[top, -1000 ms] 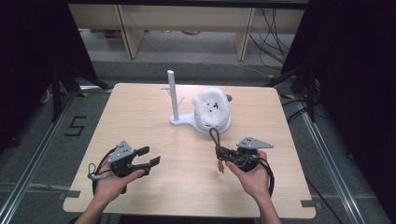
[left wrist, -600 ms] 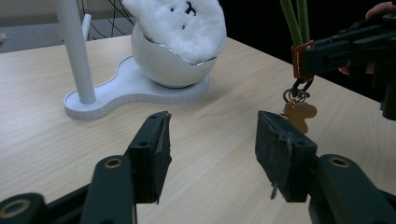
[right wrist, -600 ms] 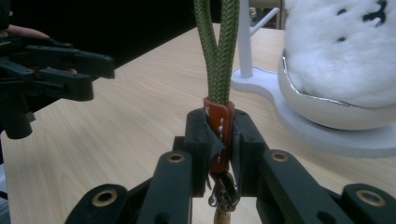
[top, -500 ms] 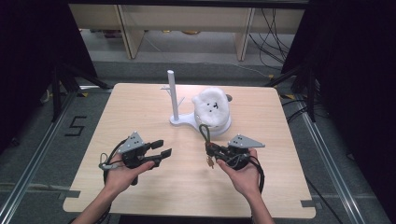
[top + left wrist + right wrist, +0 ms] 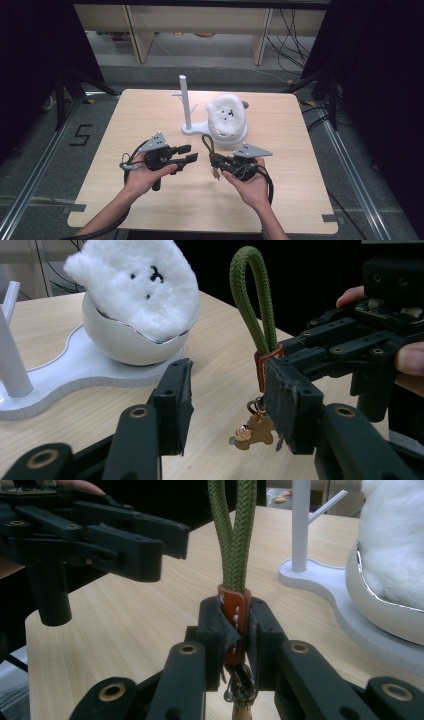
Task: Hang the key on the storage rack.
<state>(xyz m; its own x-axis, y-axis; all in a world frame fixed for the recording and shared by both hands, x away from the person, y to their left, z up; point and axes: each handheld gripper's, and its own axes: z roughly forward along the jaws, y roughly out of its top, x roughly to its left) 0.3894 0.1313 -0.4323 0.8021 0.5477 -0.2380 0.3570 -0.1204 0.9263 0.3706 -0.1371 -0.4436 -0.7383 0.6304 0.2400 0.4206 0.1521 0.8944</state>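
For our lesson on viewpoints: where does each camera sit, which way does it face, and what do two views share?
High view: above the table, looking forward and down; forearms, both hands.
Left gripper view: on the left gripper, facing the right gripper; own open jaws.
Right gripper view: on that gripper, jaws clamping the keychain.
Shared: the keychain, the white stand.

Cord top: the green braided cord loop (image 5: 234,535) is cut off at the frame's upper edge.
Charm: the small brass charm (image 5: 242,711) leaves the bottom edge.

Plush (image 5: 226,114) in bowl (image 5: 227,135) — beside post (image 5: 185,100)
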